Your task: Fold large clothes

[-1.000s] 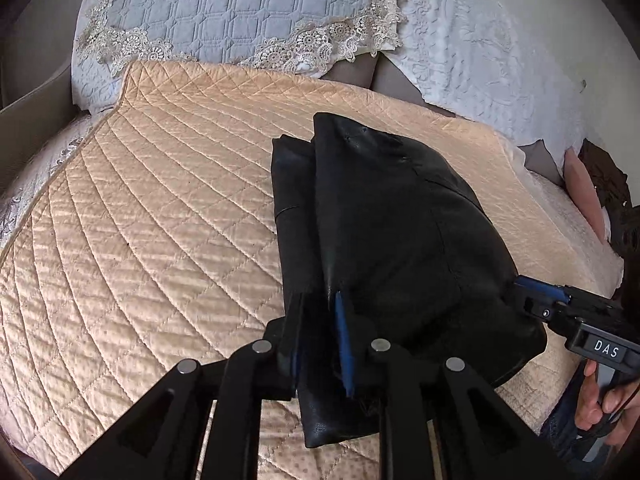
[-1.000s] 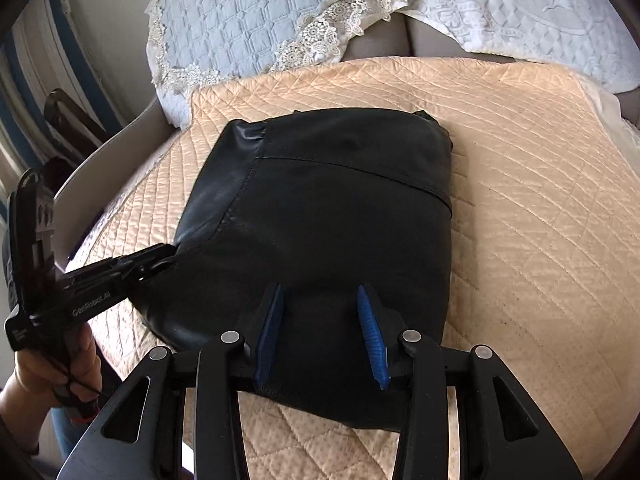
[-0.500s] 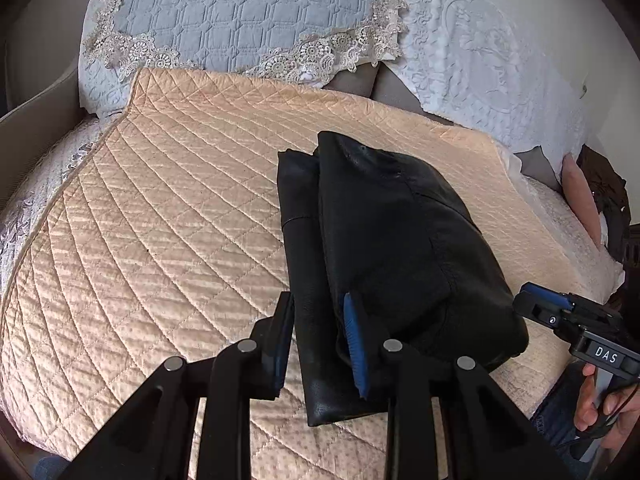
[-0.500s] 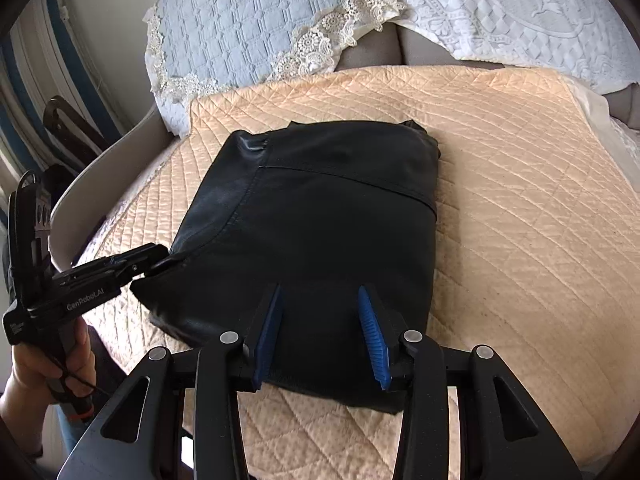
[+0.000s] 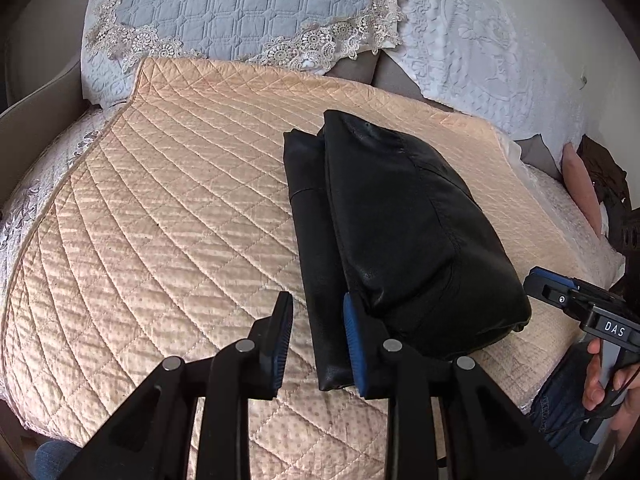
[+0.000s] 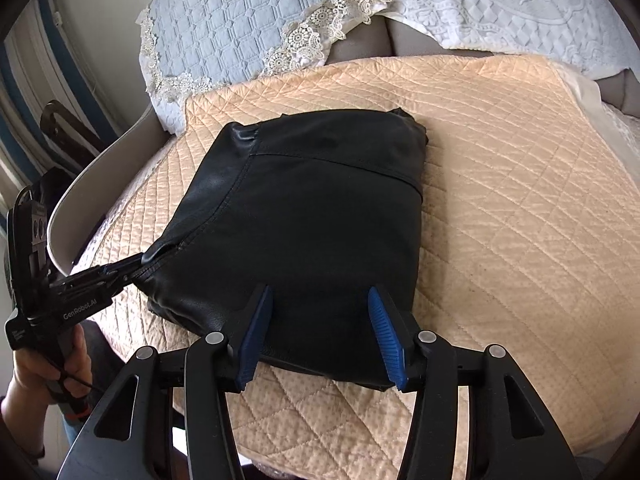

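A black leather garment lies folded into a thick bundle on the peach quilted cover; it also shows in the right wrist view. My left gripper is open, its jaws astride the bundle's near left corner with nothing gripped; it also shows in the right wrist view at the bundle's left edge. My right gripper is open just above the bundle's near edge; in the left wrist view it sits right of the bundle, apart from it.
A blue quilted pillow with lace trim and a white embroidered cover lie at the back. A beige curved frame edge runs along the left side. The peach cover spreads wide right of the bundle.
My left gripper has opened and drawn back from the bundle's edge. The right gripper has pulled back a little. The bundle has settled flat on the cover.
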### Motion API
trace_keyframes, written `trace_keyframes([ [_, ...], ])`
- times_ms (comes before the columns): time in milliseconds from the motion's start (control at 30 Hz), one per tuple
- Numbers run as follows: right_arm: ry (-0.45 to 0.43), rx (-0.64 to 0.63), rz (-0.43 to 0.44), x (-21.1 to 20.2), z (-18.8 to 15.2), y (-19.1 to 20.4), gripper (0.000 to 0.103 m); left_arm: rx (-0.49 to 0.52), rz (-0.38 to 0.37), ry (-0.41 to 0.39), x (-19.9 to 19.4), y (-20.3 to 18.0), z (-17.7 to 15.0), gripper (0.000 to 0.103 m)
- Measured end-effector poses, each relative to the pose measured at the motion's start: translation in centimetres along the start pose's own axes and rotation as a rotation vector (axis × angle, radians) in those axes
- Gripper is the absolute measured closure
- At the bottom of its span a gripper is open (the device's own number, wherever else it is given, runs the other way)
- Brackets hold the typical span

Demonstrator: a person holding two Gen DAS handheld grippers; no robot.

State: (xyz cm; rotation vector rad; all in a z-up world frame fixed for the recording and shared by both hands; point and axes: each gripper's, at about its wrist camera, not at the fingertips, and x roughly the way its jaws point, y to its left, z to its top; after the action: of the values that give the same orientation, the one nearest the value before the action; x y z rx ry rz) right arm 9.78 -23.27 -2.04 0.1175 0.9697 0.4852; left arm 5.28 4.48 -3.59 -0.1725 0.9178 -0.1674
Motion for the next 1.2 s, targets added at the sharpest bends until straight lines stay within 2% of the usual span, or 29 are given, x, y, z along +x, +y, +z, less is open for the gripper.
trace_keyframes([
  [267, -0.035, 0.067, 0.058, -1.8, -0.2, -1.3, 0.048, 0.006, -0.046, -0.041, -2.5, -1.0, 0.9, 0.070],
  [333, -0.037, 0.089, 0.059, -1.6, -0.1, -1.9, 0.048, 0.016, -0.050, -0.051, -2.4, -1.4, 1.6, 0.062],
  [533, -0.037, 0.146, 0.099, -0.7, 0.9, -3.6, 0.043, 0.038, -0.020, -0.054, -0.8, -2.7, 3.6, 0.059],
  [700, -0.021, 0.154, 0.116, 0.6, 2.0, -4.5, 0.042, 0.052, 0.002, -0.024, 1.0, -3.1, 4.5, 0.058],
  [1033, 0.009, 0.194, 0.142, 3.5, 3.7, -6.4, 0.041, 0.017, -0.014, 0.016, 3.8, -2.4, 5.8, 0.052],
  [1200, 0.030, 0.210, 0.162, 4.9, 4.5, -7.2, 0.041, -0.017, -0.046, 0.032, 5.1, -1.5, 6.4, 0.047],
])
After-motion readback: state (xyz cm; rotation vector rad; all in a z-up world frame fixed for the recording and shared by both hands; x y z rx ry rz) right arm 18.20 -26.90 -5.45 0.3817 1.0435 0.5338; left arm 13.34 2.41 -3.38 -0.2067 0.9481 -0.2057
